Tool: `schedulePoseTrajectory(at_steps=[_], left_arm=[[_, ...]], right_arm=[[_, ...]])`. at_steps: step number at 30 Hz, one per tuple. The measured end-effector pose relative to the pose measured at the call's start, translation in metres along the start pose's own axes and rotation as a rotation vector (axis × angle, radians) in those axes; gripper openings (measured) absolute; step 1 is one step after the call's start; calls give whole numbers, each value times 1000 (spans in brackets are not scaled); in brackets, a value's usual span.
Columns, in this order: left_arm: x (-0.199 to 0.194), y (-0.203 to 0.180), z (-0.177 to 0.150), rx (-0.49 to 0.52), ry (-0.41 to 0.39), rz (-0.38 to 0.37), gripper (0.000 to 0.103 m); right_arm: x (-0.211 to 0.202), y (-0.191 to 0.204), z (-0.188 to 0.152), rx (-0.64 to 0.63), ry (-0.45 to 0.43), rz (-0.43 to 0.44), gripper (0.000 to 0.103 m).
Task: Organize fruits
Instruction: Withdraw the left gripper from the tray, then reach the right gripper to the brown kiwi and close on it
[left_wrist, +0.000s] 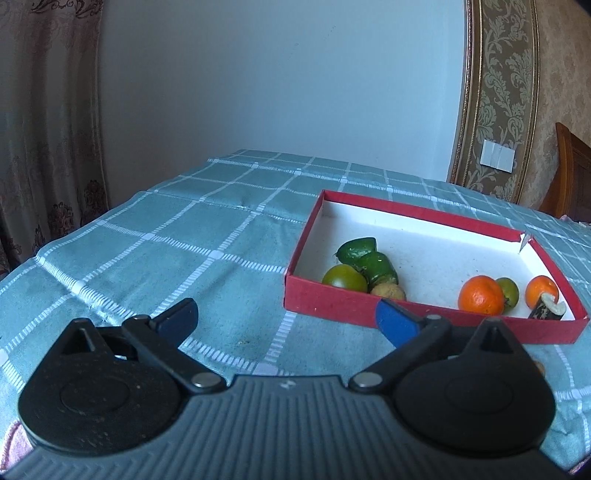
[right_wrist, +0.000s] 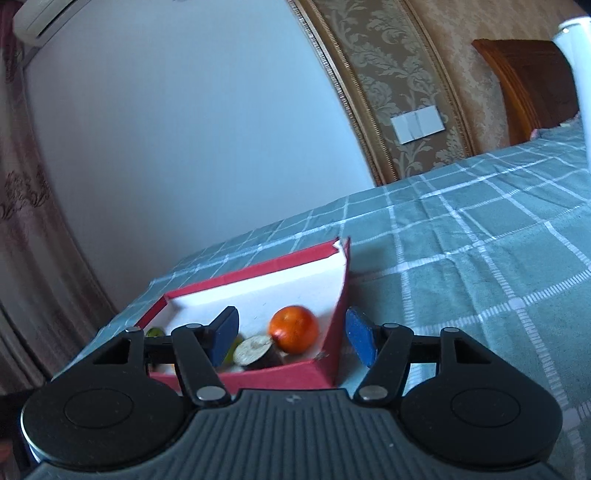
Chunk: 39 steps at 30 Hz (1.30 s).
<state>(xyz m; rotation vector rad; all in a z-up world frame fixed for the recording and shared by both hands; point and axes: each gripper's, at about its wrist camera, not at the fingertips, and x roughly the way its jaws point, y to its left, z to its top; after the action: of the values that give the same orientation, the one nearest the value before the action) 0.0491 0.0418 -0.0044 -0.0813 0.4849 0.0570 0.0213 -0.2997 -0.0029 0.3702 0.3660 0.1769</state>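
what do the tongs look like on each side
Both match: the left tongs and right tongs each have blue pads on black link arms with silver rivets, two round black discs, and a ribbed grey body with a small white mark. No cables or sleeves show.

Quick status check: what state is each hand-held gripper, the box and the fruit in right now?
Left hand-held gripper: open, empty.
Right hand-held gripper: open, empty, at the box corner.
Red box: open-topped, far right corner torn.
Large orange: in box.
Green tomato: in box.
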Motion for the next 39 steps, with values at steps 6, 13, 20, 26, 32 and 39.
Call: schedulePoseTrajectory(at_steps=[6, 13, 20, 26, 32, 39], left_arm=[[1, -1, -1, 5, 1, 17, 102], [0, 2, -1, -8, 0, 18, 102], [0, 4, -1, -20, -3, 17, 102], [-1, 5, -1, -30, -8, 7, 102], [-2, 3, -1, -14, -9, -14, 102], [-1, 3, -1, -15, -5, -20, 102]], right_arm=[[8, 45, -24, -191, 219, -22, 64], [19, 59, -28, -239, 294, -18, 64], [25, 79, -41, -365, 318, -14, 64], [30, 92, -44, -422, 323, -6, 59], [37, 97, -46, -459, 326, -3, 52], [39, 102, -50, -490, 306, 8, 45]])
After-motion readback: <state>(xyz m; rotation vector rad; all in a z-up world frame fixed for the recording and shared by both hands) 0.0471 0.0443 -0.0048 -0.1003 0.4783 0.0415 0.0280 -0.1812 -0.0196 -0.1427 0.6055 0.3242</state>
